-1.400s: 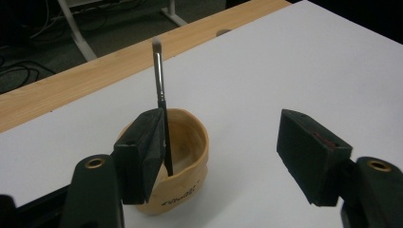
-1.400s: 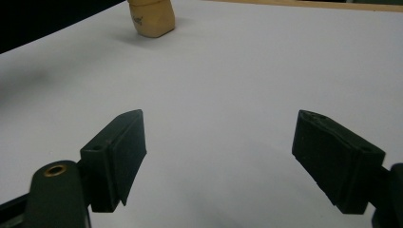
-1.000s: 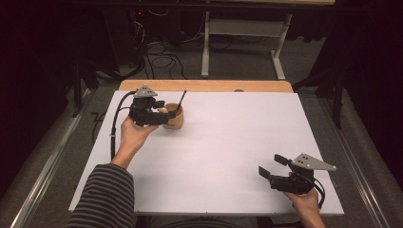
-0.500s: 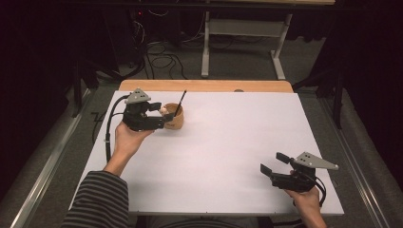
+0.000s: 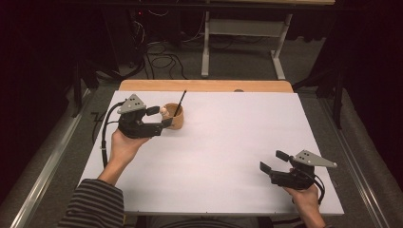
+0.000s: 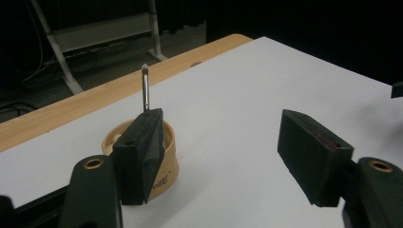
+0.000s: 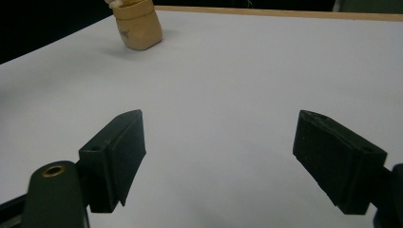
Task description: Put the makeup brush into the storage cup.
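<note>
Cup [image 5: 175, 117] stands upright near the far left of the white surface [image 5: 228, 142], a thin black stick [image 5: 180, 101] leaning inside it. My left gripper [image 5: 160, 117] sits just beside it, jaws wide and holding nothing — a sideways drift could tip cup and stick. My right gripper [image 5: 273, 161] waits well apart, open and empty.

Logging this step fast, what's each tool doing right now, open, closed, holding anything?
Left tool: open, holding nothing, beside the wooden cup.
Right tool: open, holding nothing, over the white table.
</note>
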Demonstrator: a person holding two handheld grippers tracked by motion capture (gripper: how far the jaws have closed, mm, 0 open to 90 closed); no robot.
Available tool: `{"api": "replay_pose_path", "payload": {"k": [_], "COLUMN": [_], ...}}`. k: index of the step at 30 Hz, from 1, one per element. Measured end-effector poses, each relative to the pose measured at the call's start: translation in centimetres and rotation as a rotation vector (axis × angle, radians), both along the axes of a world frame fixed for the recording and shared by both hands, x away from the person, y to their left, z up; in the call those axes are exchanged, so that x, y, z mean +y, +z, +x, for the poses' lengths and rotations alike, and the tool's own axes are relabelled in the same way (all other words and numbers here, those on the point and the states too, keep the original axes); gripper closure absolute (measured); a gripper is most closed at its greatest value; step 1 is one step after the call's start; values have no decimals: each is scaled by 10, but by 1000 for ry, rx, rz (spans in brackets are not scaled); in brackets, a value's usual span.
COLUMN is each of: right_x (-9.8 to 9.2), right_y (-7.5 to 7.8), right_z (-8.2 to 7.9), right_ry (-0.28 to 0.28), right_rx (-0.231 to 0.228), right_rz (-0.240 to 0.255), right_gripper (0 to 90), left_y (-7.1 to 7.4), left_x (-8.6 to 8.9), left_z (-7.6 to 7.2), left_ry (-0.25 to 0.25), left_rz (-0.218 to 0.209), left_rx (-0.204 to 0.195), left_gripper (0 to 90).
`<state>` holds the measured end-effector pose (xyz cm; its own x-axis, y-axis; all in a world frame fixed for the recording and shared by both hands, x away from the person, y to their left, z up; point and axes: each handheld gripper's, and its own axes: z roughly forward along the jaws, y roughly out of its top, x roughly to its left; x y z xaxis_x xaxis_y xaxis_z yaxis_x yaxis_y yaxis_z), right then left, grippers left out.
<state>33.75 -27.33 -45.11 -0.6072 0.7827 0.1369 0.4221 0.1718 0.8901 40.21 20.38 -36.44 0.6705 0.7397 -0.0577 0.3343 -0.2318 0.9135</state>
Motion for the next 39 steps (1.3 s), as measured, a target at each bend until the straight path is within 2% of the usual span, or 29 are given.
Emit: {"api": "replay_pose_path", "payload": {"k": [20, 31, 39], "right_x": [1, 0, 0], "right_y": [0, 0, 0], "right_z": [1, 1, 2], "right_ry": [-7, -11, -13], "right_rx": [-3, 0, 1], "right_rz": [3, 10, 11], "right_gripper": [195, 194, 193], "left_y": [-7, -10, -13], "left_x": [10, 18, 25], "left_z": [-18, -27, -34], "left_ry": [8, 13, 18], "left_rz": [-14, -48, -71], "left_rx": [-20, -29, -19], "left_gripper": [342, 345, 342]}}
